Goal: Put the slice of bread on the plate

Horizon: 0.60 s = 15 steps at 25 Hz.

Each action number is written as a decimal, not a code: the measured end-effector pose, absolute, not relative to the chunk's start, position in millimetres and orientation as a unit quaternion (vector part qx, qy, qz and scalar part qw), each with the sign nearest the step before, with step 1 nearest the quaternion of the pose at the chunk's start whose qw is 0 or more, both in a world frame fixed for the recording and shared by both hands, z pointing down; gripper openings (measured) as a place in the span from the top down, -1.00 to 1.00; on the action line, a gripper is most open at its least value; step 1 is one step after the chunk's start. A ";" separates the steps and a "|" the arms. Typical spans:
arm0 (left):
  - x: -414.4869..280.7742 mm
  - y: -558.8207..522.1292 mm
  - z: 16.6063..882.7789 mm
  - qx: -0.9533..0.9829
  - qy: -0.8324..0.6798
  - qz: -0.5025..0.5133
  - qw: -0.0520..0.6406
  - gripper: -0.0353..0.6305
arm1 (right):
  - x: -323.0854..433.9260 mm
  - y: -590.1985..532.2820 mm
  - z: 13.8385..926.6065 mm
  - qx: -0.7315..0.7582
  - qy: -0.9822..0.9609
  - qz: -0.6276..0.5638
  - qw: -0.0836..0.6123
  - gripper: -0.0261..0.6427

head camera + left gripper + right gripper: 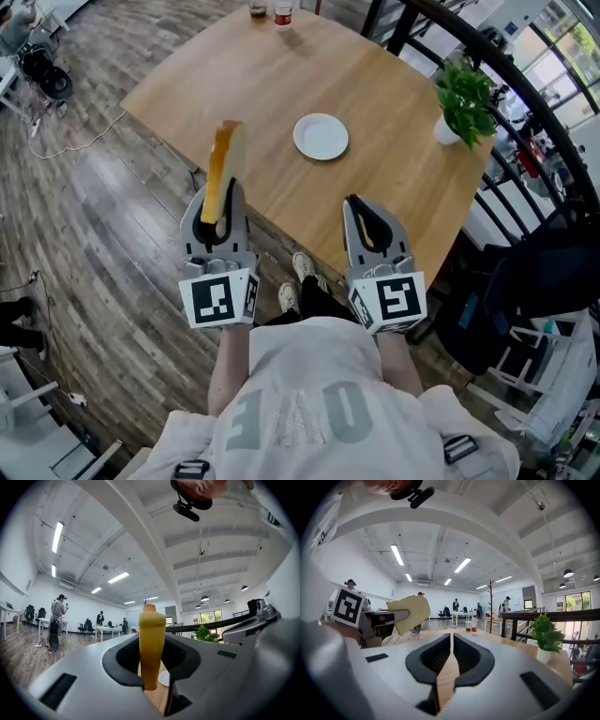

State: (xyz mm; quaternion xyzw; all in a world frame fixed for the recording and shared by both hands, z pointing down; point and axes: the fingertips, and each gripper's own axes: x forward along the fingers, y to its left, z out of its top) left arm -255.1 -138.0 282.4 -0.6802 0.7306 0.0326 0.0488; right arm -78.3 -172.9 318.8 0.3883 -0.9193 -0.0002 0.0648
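A slice of bread (225, 155) with a golden crust stands on edge, upright, between the jaws of my left gripper (217, 202), which is shut on its lower part. In the left gripper view the bread (151, 639) fills the gap between the black pads. The small white plate (321, 136) lies on the wooden table (253, 84), ahead and to the right of the bread, with nothing on it. My right gripper (356, 202) hovers over the table's near edge, shut and holding nothing. In the right gripper view, the bread (411, 611) shows at the left.
A potted green plant (464, 98) stands at the table's right corner, next to a dark railing (525, 103). Two small bottles (270, 11) stand at the far edge. Wooden floor (84, 234) lies left of the table. People stand far off in the room (59, 609).
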 end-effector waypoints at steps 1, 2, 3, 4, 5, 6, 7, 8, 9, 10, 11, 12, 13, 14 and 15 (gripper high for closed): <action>-255.3 -147.5 282.7 -0.682 0.729 0.032 0.047 0.61 | -78.0 -181.9 319.9 0.391 -0.918 0.001 0.068 0.83; -254.8 -156.6 282.4 -0.684 0.727 0.031 0.047 0.61 | -77.0 -190.7 321.0 0.395 -0.916 0.004 0.071 0.83; -253.7 -165.5 281.6 -0.685 0.726 0.030 0.048 0.61 | -75.2 -199.3 322.0 0.398 -0.914 0.006 0.073 0.83; -251.9 -174.2 280.5 -0.687 0.724 0.028 0.050 0.61 | -73.0 -207.5 323.0 0.401 -0.913 0.008 0.075 0.83; -249.9 -182.9 279.0 -0.690 0.722 0.025 0.053 0.61 | -70.7 -215.3 323.7 0.405 -0.911 0.010 0.076 0.83; -247.8 -191.7 277.3 -0.693 0.719 0.024 0.056 0.61 | -68.9 -222.7 323.8 0.408 -0.910 0.010 0.077 0.83; -245.9 -200.7 275.5 -0.697 0.714 0.023 0.059 0.61 | -67.5 -230.0 323.1 0.411 -0.908 0.011 0.076 0.83; -244.3 -209.5 274.1 -0.701 0.710 0.023 0.060 0.61 | -66.6 -237.0 322.0 0.414 -0.907 0.010 0.076 0.83; -243.0 -217.8 273.5 -0.704 0.707 0.023 0.060 0.61 | -65.9 -243.4 321.3 0.417 -0.906 0.010 0.075 0.83; -241.9 -225.2 274.1 -0.707 0.705 0.021 0.059 0.61 | -65.4 -249.0 321.5 0.419 -0.905 0.011 0.075 0.83; -240.7 -231.9 276.0 -0.709 0.703 0.017 0.059 0.61 | -65.0 -254.0 322.7 0.421 -0.904 0.011 0.076 0.83; -239.2 -238.4 278.8 -0.710 0.702 0.009 0.059 0.61 | -64.7 -258.7 324.5 0.422 -0.903 0.011 0.078 0.83; -237.6 -244.9 282.6 -0.710 0.702 -0.004 0.061 0.61 | -64.5 -263.2 326.7 0.422 -0.903 0.010 0.080 0.83; -235.9 -251.3 287.4 -0.710 0.701 -0.022 0.063 0.61 | -64.2 -267.3 328.7 0.422 -0.903 0.009 0.082 0.83; -234.3 -257.5 292.6 -0.708 0.702 -0.045 0.066 0.61 | -63.7 -270.8 330.6 0.423 -0.902 0.008 0.085 0.83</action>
